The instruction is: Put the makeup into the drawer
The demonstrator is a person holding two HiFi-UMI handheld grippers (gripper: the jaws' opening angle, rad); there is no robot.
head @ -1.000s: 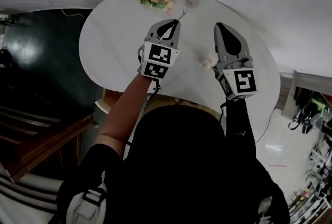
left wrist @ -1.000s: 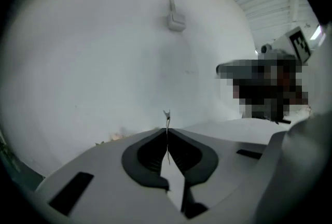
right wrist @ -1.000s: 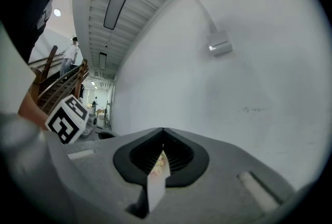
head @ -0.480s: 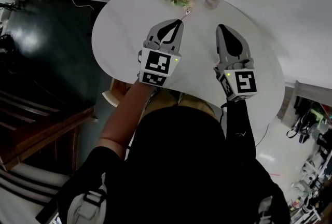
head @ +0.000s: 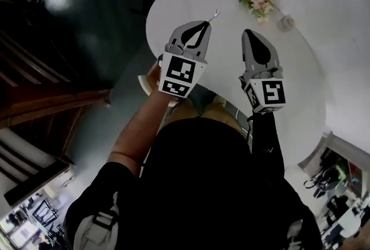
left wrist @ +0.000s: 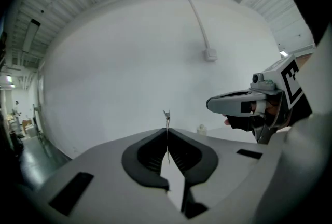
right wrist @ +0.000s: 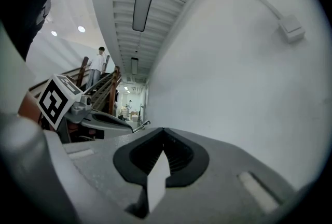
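Note:
My left gripper is shut on a thin metal makeup tool whose small forked tip sticks out past the jaw tips. In the left gripper view the tool stands upright between the closed pads of the left gripper. My right gripper is held beside it at the same height. Its jaws meet in the right gripper view with nothing seen between them. Both hang above the near part of a round white table. No drawer shows in any view.
A small bunch of pink and white flowers and a little clear jar sit at the table's far right. Dark floor and wooden stairs lie to the left. A person stands far off by a stair rail.
The whole view has swung left: table, flowers and jar slid to the right and dark floor came in. Both grippers moved together, still shut. The small pale thing by the right gripper is gone from sight.

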